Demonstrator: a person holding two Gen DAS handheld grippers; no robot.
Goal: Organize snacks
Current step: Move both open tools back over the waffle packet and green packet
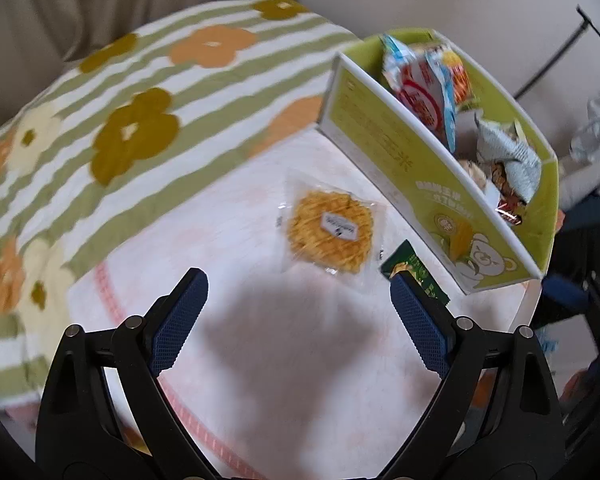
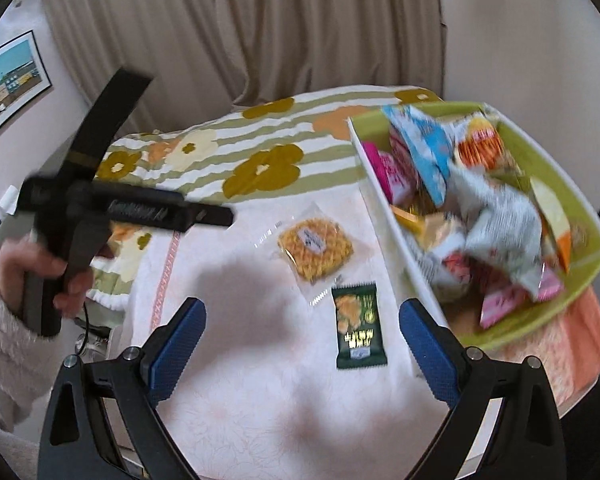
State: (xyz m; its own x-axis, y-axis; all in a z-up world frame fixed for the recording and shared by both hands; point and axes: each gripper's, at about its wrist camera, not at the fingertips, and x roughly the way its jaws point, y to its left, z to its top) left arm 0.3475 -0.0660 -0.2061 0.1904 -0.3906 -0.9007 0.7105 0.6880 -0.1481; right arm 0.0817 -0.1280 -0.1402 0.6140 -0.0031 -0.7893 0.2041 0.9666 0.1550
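**Both grippers empty over the snacks**

Left hand-held gripper (image 1: pixel 298 286) and right hand-held gripper (image 2: pixel 302 312) both gape wide, holding nothing. On the tabletop (image 2: pixel 260 400) lie a waffle packet (image 2: pixel 315 250) and green packet (image 2: pixel 359 326), just beside the stuffed green box (image 2: pixel 592 240).

Both wrist views tilt down, close over the table (image 1: pixel 260 360) — sharing waffle packet (image 1: pixel 332 232) and green box (image 1: pixel 440 184).

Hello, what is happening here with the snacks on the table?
A person holds a gripper in each hand above a table, sorting snacks. Both the left gripper and the right gripper are open and hold nothing. Two packets lie loose on the white cloth: a clear-wrapped waffle and a dark green packet. The green box beside them is already full of snacks.
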